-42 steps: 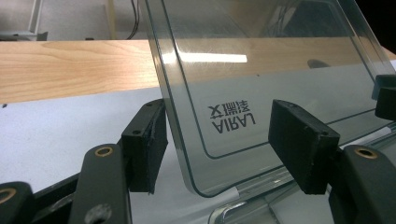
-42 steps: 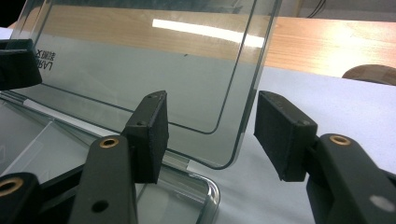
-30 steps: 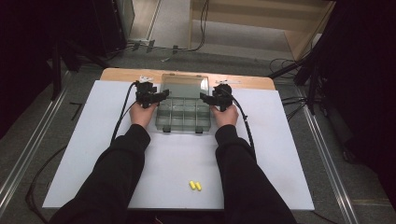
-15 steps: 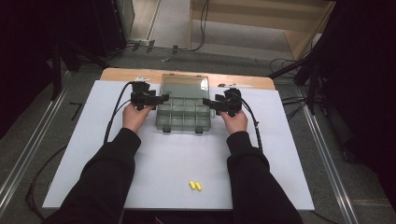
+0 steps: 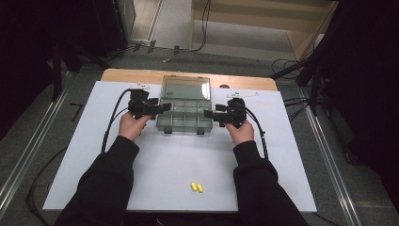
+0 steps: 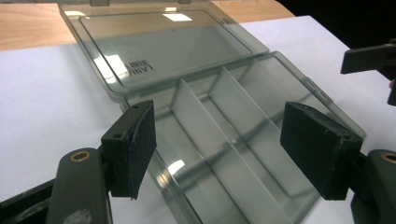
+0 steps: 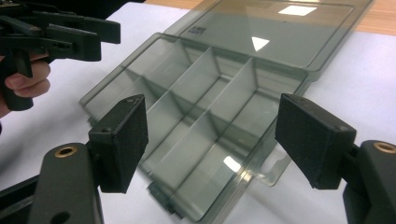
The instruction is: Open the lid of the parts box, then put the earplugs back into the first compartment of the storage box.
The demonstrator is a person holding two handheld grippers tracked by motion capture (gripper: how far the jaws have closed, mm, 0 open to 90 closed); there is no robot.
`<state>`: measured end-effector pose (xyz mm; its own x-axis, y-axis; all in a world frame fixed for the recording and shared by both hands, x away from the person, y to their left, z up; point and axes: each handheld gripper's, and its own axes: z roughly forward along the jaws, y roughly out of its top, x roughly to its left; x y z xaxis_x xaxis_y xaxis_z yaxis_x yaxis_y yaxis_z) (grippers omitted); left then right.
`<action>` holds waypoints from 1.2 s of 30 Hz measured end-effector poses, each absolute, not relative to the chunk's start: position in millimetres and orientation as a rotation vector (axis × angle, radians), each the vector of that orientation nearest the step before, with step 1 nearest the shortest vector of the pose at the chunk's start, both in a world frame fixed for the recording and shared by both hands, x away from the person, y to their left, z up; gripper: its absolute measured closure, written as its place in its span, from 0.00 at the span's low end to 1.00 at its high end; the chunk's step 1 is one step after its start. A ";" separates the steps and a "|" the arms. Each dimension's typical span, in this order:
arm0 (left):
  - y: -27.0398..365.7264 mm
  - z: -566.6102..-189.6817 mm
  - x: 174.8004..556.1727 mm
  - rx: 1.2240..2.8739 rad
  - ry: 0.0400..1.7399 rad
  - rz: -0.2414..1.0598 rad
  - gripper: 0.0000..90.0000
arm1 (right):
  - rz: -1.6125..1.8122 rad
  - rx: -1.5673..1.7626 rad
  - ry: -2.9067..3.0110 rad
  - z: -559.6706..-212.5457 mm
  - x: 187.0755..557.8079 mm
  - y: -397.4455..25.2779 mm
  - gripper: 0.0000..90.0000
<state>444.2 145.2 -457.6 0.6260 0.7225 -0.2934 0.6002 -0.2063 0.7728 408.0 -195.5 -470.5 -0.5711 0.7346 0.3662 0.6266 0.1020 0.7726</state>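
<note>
**Open organizer box flanked by two claws**

So the landmark here is the smoky clear organizer box (image 5: 183, 110), which is laid on the white sheet (image 5: 94, 141) covering the desk (image 5: 141, 74), toward the far edge. Its lid (image 5: 185, 88) is flipped back flat behind it, and the compartments look empty as far as can be told.

Just off the box's left side, the left claw (image 5: 160, 108) is held in the left hand (image 5: 133, 125), pointed in at the box wall. In the left gripper view its jaws are spread wide, nothing between them, with the box corner seen in the gap.

Off the box's right side, the right claw (image 5: 210, 114) is held in the right hand (image 5: 241, 132), aimed the same way. Released too: jaws wide apart in the right gripper view, nothing pinched.

Well in front of the box, near the sheet's near edge, two small yellow pieces (image 5: 196, 187) are lying side by side.
</note>
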 end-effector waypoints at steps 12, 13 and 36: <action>150.1 -459.6 418.8 1.908 1.034 0.113 0.30 | 1.447 1.307 2.330 -472.2 371.8 -192.2 0.27; 151.4 -459.4 417.2 1.914 1.032 0.114 0.30 | 1.446 1.297 2.339 -472.9 368.8 -191.6 0.27; 155.3 -460.6 372.3 1.959 0.938 0.065 0.30 | 1.466 1.232 2.413 -475.5 316.2 -205.3 0.27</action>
<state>372.3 155.3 -460.6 0.7065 0.6343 -0.3137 0.5854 -0.2748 0.7628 316.2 -205.3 -475.5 -0.6785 0.6551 0.3325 0.5970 0.2278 0.7693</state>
